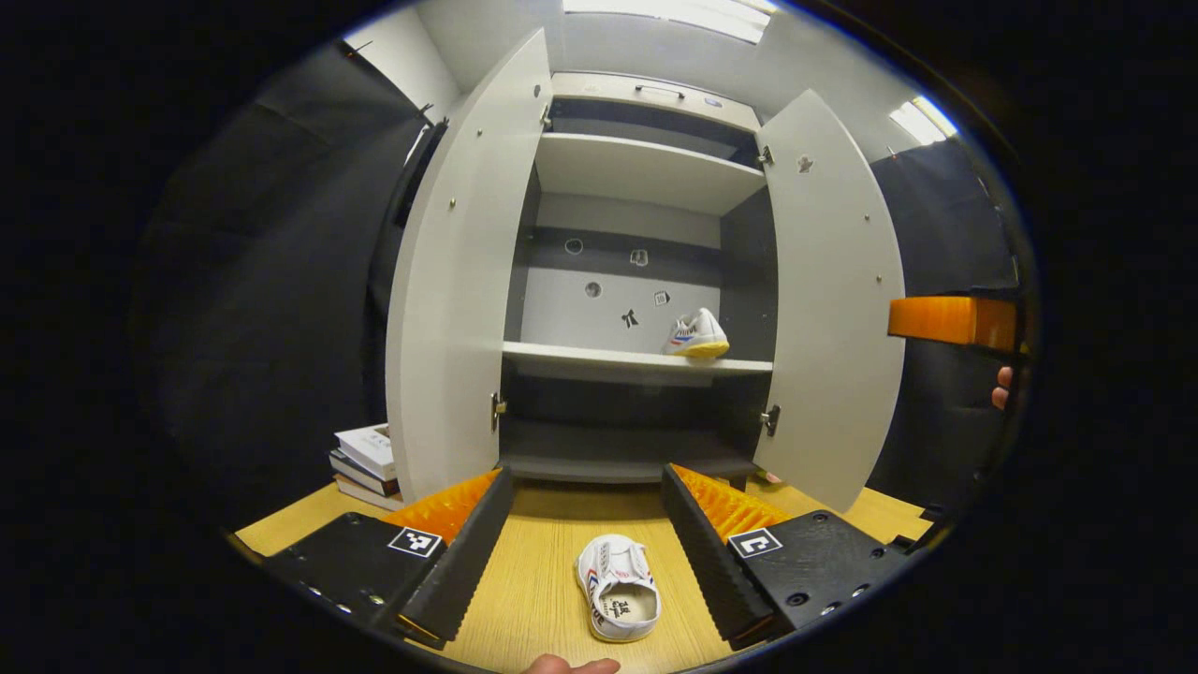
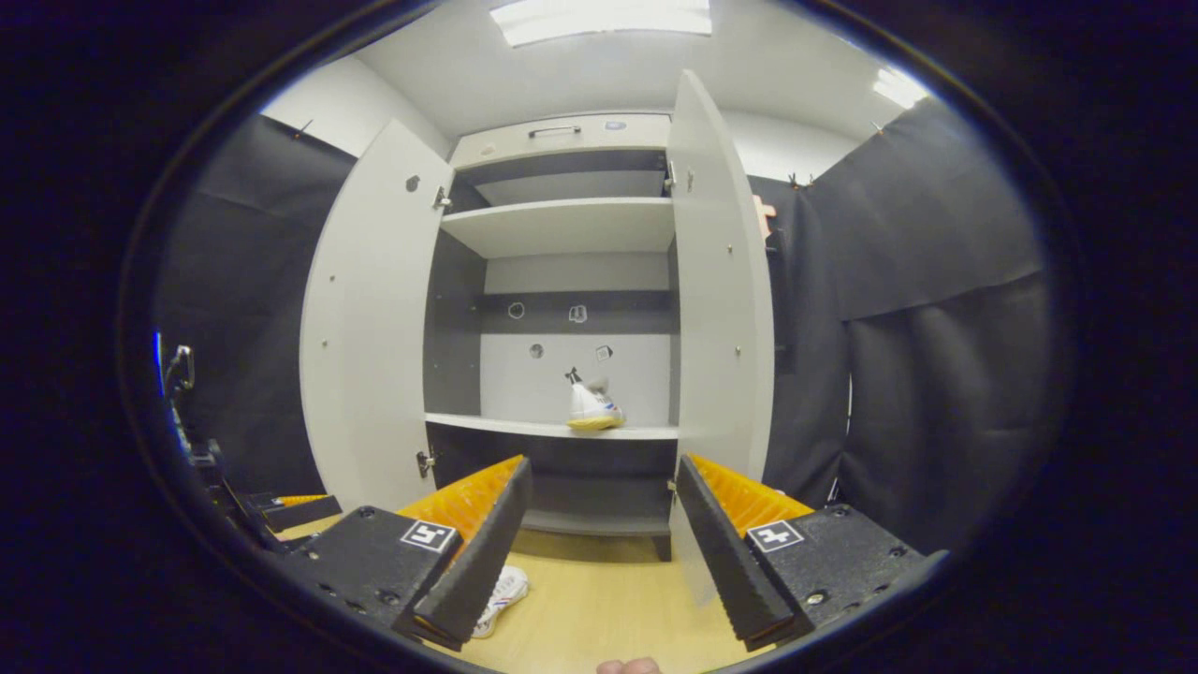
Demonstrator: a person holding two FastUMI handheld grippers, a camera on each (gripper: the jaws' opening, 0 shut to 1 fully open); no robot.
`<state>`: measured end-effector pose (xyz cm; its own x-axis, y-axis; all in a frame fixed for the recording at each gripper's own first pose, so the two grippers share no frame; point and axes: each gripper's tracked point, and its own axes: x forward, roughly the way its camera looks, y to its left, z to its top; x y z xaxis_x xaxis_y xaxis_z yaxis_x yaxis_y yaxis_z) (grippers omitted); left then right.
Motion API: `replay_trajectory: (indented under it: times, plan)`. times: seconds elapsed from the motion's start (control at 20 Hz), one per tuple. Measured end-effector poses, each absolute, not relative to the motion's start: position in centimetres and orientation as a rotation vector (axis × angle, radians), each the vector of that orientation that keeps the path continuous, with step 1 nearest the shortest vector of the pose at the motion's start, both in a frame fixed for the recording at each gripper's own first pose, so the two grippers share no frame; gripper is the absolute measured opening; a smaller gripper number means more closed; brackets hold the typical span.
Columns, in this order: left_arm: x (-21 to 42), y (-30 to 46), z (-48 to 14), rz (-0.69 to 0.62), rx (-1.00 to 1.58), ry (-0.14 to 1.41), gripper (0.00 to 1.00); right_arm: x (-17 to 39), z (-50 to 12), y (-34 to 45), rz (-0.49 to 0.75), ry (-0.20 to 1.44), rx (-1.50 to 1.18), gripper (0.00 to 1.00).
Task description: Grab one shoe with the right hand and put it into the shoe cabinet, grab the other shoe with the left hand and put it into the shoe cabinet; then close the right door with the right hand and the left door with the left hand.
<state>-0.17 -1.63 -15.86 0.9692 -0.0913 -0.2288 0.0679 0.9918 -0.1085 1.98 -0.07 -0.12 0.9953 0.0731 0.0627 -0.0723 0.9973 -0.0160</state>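
A white shoe [image 1: 696,335] with a yellow sole stands on the middle shelf [image 1: 599,358] of the open shoe cabinet, toward its right end; the right gripper view has it too [image 2: 591,406]. The second white shoe [image 1: 617,587] lies on the wooden floor, sole side toward me, between the spread fingers of my left gripper [image 1: 588,548], which hovers above it without touching. My right gripper [image 2: 599,552] is open and holds nothing; the floor shoe [image 2: 501,592] peeks out beside its left finger. Both cabinet doors [image 1: 459,281] [image 1: 833,300] stand wide open.
A stack of books [image 1: 367,461] lies on the floor left of the cabinet, behind the left door. The upper shelf [image 1: 646,164] is bare. Part of the other gripper [image 1: 950,320] and a hand show at the far right of the left gripper view.
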Motion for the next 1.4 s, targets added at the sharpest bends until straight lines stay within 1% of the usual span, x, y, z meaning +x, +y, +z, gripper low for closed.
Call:
replay_trajectory:
  times: [0.25,0.45,0.55,0.6,0.85,1.05,1.2,1.25,1.4]
  plan:
    - [-1.7,-3.2,-24.6,-0.151,-0.047,0.481,0.96,0.9,-1.8,-0.5,0.085,-0.019,0.003,0.98]
    - [-1.4,-4.3,-29.2,-0.178,-0.011,0.593,0.96,0.4,-2.8,-1.7,0.069,0.008,-0.001,0.98]
    - [-1.0,-4.3,-30.9,-0.186,-0.005,0.627,0.96,0.2,-3.0,-2.3,0.058,0.016,0.004,0.96]
    - [-0.8,-4.3,-31.7,-0.187,0.000,0.645,0.96,0.2,-3.2,-2.6,0.051,0.021,0.007,0.98]
    - [0.4,-4.7,-35.2,-0.179,0.022,0.722,0.95,0.3,-3.9,-3.9,0.023,0.049,0.017,0.98]
    - [2.8,-4.7,-37.6,-0.169,0.014,0.765,0.95,0.5,-4.7,-4.1,0.034,0.073,0.004,0.98]
    - [4.2,-4.7,-38.7,-0.162,-0.004,0.787,0.98,1.0,-5.2,-4.3,0.028,0.087,-0.011,0.98]
    - [4.7,-4.7,-39.0,-0.159,-0.008,0.790,0.96,1.1,-5.3,-4.4,0.027,0.091,-0.015,0.98]
    - [5.4,-4.4,-40.0,-0.142,-0.005,0.805,0.95,1.7,-5.5,-4.8,0.020,0.099,-0.016,0.98]
